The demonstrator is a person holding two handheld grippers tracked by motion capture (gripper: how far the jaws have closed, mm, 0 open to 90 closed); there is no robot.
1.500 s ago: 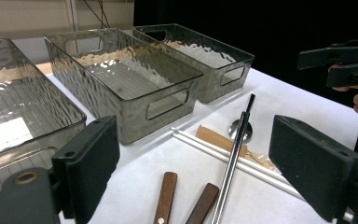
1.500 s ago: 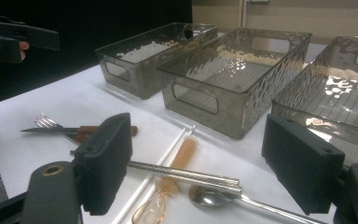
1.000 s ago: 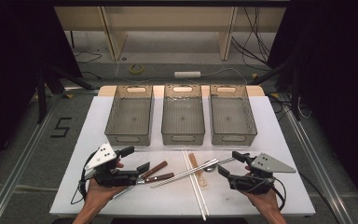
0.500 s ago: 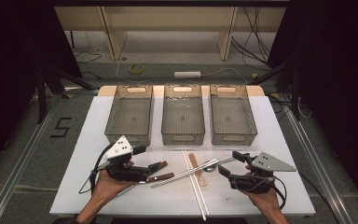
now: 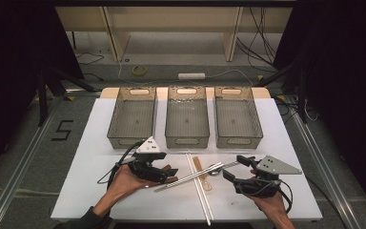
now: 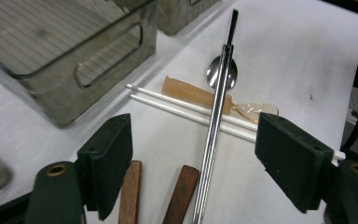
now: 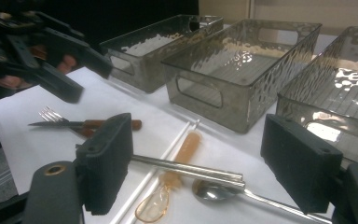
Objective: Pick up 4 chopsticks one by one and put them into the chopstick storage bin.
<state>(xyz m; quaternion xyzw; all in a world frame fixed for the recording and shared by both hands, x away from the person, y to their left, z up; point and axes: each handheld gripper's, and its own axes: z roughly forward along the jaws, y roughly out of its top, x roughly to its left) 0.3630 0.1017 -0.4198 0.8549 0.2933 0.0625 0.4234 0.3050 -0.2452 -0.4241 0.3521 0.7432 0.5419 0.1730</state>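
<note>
Directly between the left tongs (image 6: 193,168), untouched: metal chopsticks (image 6: 213,135).

We see even overhead light on the white table (image 5: 100,191), darkness toward nine and three o'clock, glare on the bins (image 7: 242,56), soft focus.

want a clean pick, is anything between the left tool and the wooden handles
Nothing visible does. The left tool is open right over the two wooden handles; the metal chopsticks lie close beside them, between the jaws too.
</note>
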